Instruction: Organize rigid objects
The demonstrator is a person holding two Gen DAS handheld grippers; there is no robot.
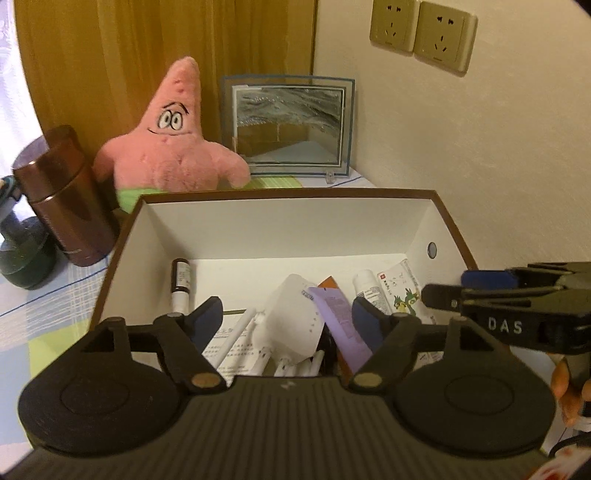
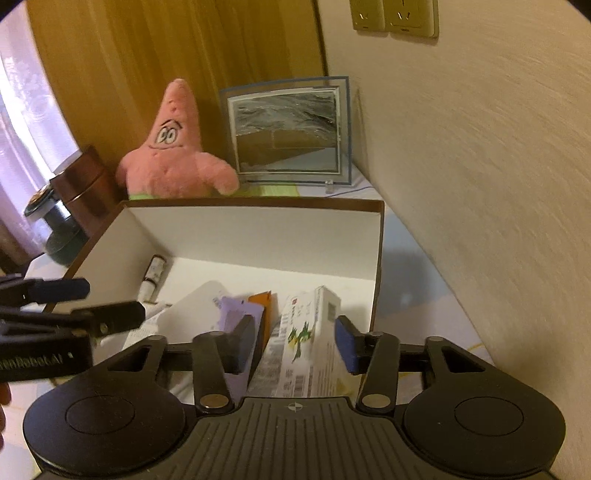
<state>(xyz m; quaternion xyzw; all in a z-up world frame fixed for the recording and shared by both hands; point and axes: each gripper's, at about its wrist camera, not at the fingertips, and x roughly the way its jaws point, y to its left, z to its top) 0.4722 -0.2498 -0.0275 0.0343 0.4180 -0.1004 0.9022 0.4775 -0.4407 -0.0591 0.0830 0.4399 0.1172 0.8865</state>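
An open brown box with white inside [image 1: 280, 194] [image 2: 255, 202] holds several small items. In it lie a small dark vial [image 1: 180, 282] [image 2: 153, 275], a white pouch [image 1: 295, 317] [image 2: 184, 314], a purple packet [image 1: 341, 321] [image 2: 232, 314], a white tube [image 1: 367, 288] and a white carton with a green dragon print [image 1: 406, 291] [image 2: 306, 350]. My left gripper [image 1: 286, 321] is open above the pouch and purple packet. My right gripper [image 2: 293, 341] is open, its fingers on either side of the dragon carton; contact is unclear. It shows side-on in the left wrist view [image 1: 443, 291].
Behind the box stand a pink starfish plush [image 1: 173, 147] [image 2: 173, 155], a framed sand picture [image 1: 288, 125] [image 2: 288, 133], a brown metal canister [image 1: 66, 195] [image 2: 83, 184] and a dark round device [image 1: 22, 254] [image 2: 55, 229]. A wall with sockets [image 1: 421, 31] runs along the right.
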